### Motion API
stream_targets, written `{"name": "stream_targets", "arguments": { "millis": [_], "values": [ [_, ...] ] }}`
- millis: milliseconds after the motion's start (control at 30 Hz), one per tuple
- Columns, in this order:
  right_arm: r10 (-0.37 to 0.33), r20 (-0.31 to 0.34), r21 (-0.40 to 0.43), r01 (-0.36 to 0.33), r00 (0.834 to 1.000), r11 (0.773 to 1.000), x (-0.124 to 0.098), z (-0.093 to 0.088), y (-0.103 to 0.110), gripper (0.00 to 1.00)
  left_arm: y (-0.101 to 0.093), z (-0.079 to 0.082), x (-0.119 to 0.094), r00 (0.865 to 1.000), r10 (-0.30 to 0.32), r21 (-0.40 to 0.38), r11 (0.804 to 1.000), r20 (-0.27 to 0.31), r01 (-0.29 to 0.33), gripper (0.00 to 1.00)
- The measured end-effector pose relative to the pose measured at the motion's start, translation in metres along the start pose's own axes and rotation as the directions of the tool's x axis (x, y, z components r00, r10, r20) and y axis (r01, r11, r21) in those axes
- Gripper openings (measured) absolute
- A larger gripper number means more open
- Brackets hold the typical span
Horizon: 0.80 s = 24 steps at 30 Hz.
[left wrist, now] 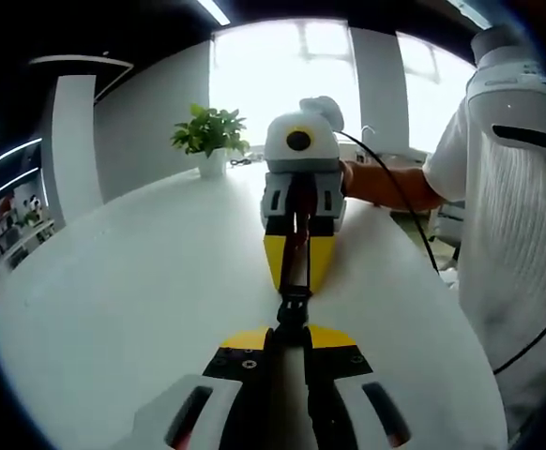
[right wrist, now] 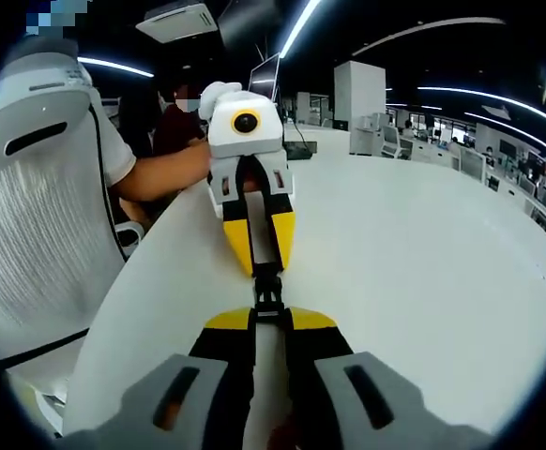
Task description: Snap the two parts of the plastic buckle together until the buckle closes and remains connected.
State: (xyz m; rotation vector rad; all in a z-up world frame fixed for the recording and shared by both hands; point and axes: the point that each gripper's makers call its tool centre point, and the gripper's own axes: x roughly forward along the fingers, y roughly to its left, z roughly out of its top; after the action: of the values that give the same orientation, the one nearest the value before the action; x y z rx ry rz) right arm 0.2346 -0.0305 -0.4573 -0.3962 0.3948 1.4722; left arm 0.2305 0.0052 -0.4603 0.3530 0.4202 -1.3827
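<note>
A small black plastic buckle (left wrist: 294,307) hangs just above the white table (left wrist: 132,291), stretched between the two grippers, which face each other tip to tip. My left gripper (left wrist: 289,336) is shut on its near end. The right gripper (left wrist: 296,285) is shut on the far end, with a dark strap running up between its yellow jaws. In the right gripper view the same buckle (right wrist: 268,292) sits between my right gripper (right wrist: 269,319) and the left gripper (right wrist: 262,270). Whether the two halves are latched, I cannot tell.
A potted green plant (left wrist: 209,134) stands at the far edge of the table. A person in a white shirt (left wrist: 517,216) stands close along the table's side, with a black cable (left wrist: 400,192) trailing from the gripper. Bare tabletop (right wrist: 423,262) spreads wide beside the grippers.
</note>
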Motion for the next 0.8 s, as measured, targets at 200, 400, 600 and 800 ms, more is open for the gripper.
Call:
{"name": "stream_targets", "arguments": {
  "millis": [200, 400, 600, 800],
  "values": [
    [0.000, 0.000, 0.000, 0.000, 1.000, 1.000, 0.0000, 0.0002, 0.0003, 0.12, 0.0001, 0.0001, 0.0003, 1.000, 0.000, 0.000, 1.000, -0.006, 0.000, 0.12],
    [0.008, -0.003, 0.005, -0.008, 1.000, 1.000, 0.0003, 0.0006, 0.0028, 0.12, -0.0015, 0.0002, 0.0008, 1.000, -0.006, -0.006, 1.000, -0.004, 0.006, 0.12],
    [0.033, -0.001, 0.005, -0.033, 0.999, 0.999, 0.0009, 0.0012, 0.0046, 0.12, -0.0038, 0.0002, 0.0014, 1.000, -0.027, -0.002, 1.000, 0.003, 0.027, 0.12],
    [0.048, -0.008, 0.007, -0.048, 0.999, 0.999, 0.0034, 0.0026, 0.0058, 0.11, -0.0060, 0.0011, 0.0034, 0.999, -0.035, 0.003, 0.999, 0.001, 0.035, 0.12]
  ]
}}
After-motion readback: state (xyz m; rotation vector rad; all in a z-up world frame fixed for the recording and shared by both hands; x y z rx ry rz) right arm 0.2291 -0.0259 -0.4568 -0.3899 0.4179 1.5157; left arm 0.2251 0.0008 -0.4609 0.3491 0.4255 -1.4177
